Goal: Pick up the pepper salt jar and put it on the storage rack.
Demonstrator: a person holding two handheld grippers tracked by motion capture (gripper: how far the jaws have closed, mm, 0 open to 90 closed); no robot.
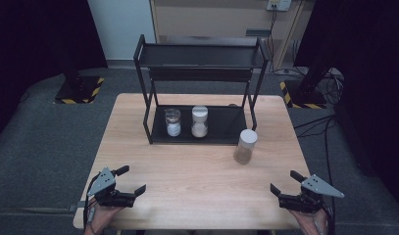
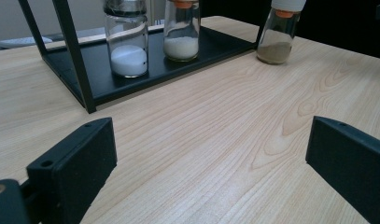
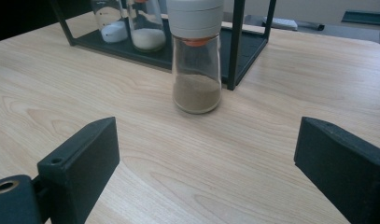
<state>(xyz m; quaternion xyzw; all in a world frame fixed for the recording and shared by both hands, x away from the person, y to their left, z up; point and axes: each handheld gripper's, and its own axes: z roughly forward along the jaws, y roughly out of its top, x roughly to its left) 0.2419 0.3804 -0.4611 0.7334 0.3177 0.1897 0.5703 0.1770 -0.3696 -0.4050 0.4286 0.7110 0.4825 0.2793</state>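
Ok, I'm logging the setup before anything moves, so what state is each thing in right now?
Left gripper: open, empty, low over the table.
Right gripper: open, empty, facing the brown jar.
Brown jar: upright, capped, on the table outside the rack, partly filled with brown powder.
Clasp jar: upright, closed, on the rack's bottom shelf, some white powder inside.
White-capped jar: upright, capped, beside it on that shelf.
Rack: standing, top shelf bare.

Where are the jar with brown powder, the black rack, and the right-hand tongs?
Brown-powder jar [image 3: 197,88]: right gripper view, on its glass body.
Black rack [image 1: 225,126]: high view, on its bare bottom shelf.
Right tongs [image 1: 282,185]: high view, midway between the open tips.
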